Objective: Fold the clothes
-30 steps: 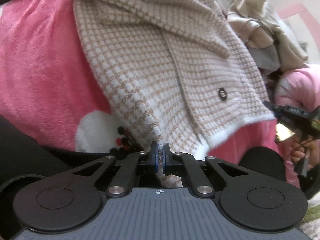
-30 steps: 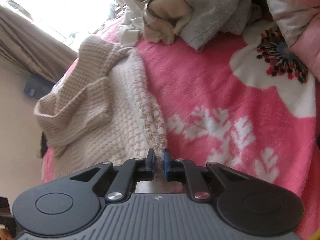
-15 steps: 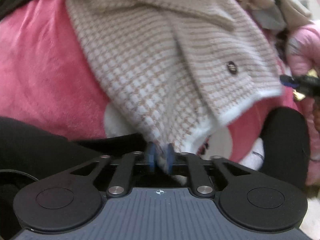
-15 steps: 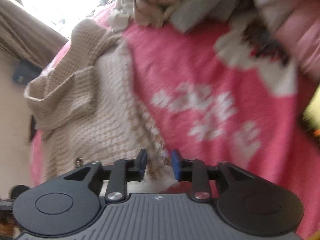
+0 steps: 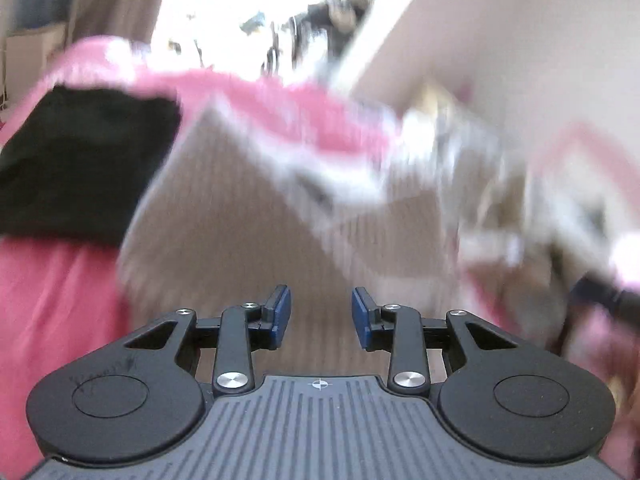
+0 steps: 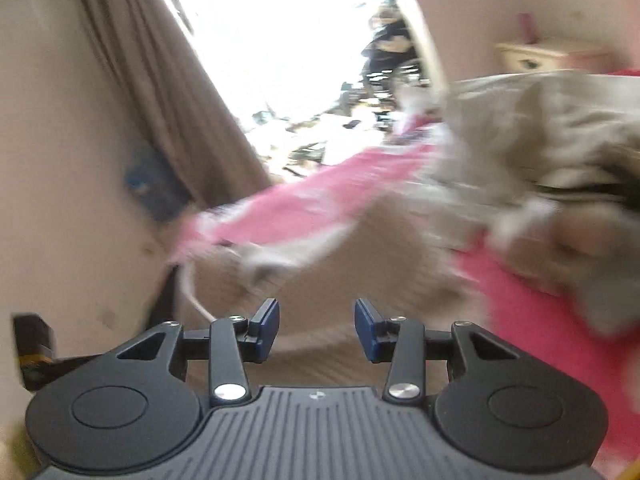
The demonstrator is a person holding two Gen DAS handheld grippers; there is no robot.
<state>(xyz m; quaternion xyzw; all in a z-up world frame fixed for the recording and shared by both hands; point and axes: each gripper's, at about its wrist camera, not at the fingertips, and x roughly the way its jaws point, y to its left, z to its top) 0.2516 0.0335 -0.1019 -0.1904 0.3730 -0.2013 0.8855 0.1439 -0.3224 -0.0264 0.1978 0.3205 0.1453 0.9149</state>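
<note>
Jaws stand spread on both grippers now, with nothing between the pads. A second ago the left gripper (image 5: 320, 316) was pinched on the hem of the checked cardigan (image 5: 240, 220), and the right gripper (image 6: 316, 328) was closed around its other edge; half a second ago the right had begun to part. Both have since let go, and both views have swung up toward the window, heavily smeared by motion.

My reading is that the cardigan has been released onto the pink blanket (image 5: 52, 320) after a fold or a pull, though the blur hides how neatly it lies. It sits just ahead of both grippers, beige and flat, stretching away from the fingertips.

Only the left view shows the black cloth (image 5: 80, 168), ahead and to the left of that gripper, beside the cardigan. It also catches a dark shape at the far right edge, probably the other gripper, too blurred to be sure.

Only the right view shows the curtain (image 6: 160, 100) ahead on the left, and the pile of unfolded clothes (image 6: 540, 140) ahead on the right, lying on the blanket beyond the cardigan.
</note>
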